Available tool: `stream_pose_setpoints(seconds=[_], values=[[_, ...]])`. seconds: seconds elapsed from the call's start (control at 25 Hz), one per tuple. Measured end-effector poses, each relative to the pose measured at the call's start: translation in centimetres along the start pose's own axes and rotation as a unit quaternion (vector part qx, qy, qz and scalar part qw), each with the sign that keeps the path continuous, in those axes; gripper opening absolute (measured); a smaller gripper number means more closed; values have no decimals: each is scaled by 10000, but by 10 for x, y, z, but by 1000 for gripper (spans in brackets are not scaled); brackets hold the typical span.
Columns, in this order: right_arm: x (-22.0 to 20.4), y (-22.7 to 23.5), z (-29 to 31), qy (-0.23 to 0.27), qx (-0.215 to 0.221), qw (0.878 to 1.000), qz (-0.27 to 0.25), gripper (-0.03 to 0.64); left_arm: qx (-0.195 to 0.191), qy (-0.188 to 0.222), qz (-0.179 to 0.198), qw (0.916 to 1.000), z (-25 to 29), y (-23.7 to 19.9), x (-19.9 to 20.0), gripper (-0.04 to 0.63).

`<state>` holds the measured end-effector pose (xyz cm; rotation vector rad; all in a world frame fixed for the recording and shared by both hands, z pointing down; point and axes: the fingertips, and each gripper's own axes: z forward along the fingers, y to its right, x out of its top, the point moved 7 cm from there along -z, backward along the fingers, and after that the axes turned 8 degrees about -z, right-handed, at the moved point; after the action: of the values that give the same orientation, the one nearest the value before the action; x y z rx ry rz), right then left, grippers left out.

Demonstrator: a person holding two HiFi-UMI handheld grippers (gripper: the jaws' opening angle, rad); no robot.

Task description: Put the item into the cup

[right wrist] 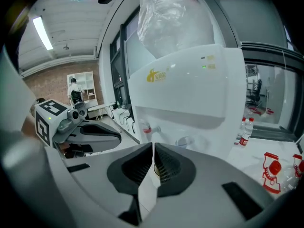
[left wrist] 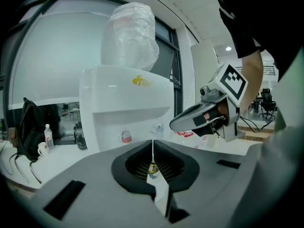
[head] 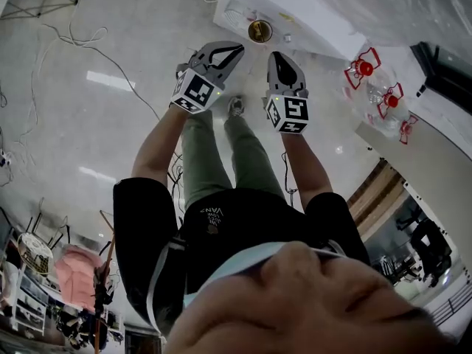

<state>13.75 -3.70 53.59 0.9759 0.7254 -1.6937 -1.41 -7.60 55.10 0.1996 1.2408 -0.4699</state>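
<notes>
The left gripper [head: 234, 49], raised on the left, has its jaws pressed together with nothing between them. Beyond its tips, farther off, the cup [head: 259, 30] stands at the foot of the white water dispenser [head: 295, 6]; whether the item lies inside it cannot be told. Just to the right, the right gripper [head: 281, 54] is likewise closed and empty. Red-capped bottles [head: 363, 69] lie far right.
</notes>
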Motion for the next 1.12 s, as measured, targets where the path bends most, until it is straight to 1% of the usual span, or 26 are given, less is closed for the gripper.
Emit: stream_pose_setpoints(seconds=[0.08,0.24,0.4,0.8,1.12], values=[[6,0,-9,69,61,10000,-9,48,57,62,53,10000,-8,6,10,25],[16,3,-29,186,177,9997,-26,48,251,246,-31,9994,-20,22,33,25],[28,5,-49,329,269,9991,-35,48,362,272,-42,9990,-34,38,61,25],[71,10,-104,614,488,9968,-130,48,626,455,-73,9970,-64,76,116,23],[102,9,-146,861,783,9931,-116,46,897,693,-243,9933,-85,97,156,20]])
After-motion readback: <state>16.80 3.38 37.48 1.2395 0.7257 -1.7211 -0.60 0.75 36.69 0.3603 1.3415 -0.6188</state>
